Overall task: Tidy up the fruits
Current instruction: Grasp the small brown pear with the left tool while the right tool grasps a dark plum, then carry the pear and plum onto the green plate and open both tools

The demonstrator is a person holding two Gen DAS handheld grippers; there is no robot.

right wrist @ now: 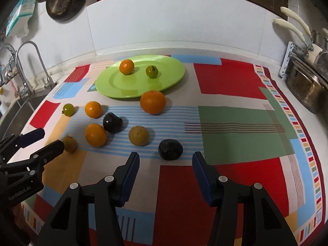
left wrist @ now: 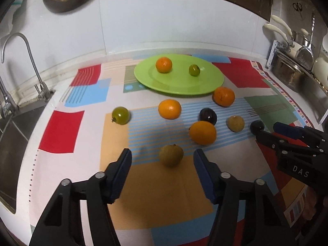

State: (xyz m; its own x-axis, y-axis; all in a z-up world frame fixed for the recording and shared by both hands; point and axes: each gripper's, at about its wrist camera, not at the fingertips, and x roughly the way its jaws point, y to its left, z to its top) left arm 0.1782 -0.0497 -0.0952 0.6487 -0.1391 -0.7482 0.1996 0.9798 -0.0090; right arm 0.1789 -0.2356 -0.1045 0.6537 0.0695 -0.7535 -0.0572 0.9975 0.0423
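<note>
Brown fruit point(left wrist: 171, 155) lies just ahead of the left hand-held gripper point(left wrist: 163, 160) (fingers apart); right hand-held gripper point(right wrist: 166, 162) likewise spread.

Left tool point(left wrist: 163, 156) hovers low, jaws spread wide (nothing gripped between them). Right tool point(right wrist: 166, 156) hangs the same way, jaws parted and empty, both side by side and aimed forward.

In the left wrist view the right tool point(left wrist: 266, 130) is covering part of a dark plum point(left wrist: 256, 126), and the sink point(left wrist: 12, 135) is running off the left edge. In the right wrist view the left tool point(right wrist: 50, 138) is hiding part of a brown fruit point(right wrist: 70, 143); the pots point(right wrist: 307, 86) are being cut by the right edge.
</note>
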